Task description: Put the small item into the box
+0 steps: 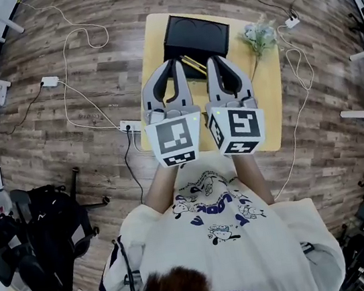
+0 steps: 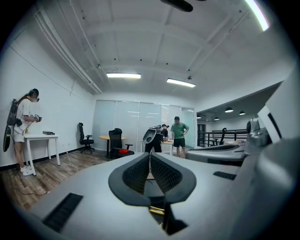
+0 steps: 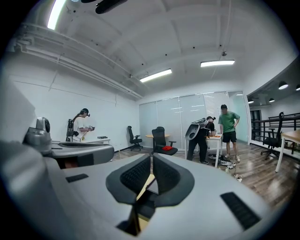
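Yellow table (image 1: 272, 94) stands on wood-plank floor (image 1: 87, 54) strewn with cables (image 1: 298, 120).

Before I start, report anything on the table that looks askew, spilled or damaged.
Nothing looks spilled or damaged. The black box sits slightly turned against the edges of the yellow table, and a pale flower sprig lies loose by the far right corner.
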The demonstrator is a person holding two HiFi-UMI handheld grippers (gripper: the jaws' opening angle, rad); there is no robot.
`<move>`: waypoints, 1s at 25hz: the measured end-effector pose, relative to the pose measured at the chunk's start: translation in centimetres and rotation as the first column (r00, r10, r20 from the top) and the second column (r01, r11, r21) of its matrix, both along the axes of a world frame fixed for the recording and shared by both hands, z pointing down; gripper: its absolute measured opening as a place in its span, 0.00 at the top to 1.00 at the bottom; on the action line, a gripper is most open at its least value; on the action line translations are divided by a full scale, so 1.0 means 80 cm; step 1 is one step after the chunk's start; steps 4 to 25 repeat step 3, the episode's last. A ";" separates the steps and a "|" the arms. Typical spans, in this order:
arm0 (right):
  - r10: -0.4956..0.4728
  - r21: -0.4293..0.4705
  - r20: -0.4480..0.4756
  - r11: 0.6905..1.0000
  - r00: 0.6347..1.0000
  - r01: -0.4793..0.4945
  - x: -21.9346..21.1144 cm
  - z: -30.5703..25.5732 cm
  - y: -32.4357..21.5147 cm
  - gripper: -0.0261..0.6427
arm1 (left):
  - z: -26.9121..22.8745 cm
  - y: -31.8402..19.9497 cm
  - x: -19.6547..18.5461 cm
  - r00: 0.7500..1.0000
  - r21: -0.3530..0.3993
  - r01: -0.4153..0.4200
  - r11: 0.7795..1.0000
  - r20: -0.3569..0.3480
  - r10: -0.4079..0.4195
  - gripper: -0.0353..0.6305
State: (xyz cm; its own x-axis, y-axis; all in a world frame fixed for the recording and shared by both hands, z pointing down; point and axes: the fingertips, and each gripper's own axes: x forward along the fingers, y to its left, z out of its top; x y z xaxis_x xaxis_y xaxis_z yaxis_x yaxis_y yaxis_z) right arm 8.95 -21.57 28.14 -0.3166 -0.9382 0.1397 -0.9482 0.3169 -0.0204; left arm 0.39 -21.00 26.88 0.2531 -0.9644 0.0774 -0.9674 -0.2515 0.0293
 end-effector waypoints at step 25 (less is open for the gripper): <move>-0.001 0.001 -0.001 1.000 1.000 0.001 -0.001 -0.001 0.001 0.90 | -0.001 0.001 0.000 1.000 0.001 -0.001 1.000 0.001 0.001 0.91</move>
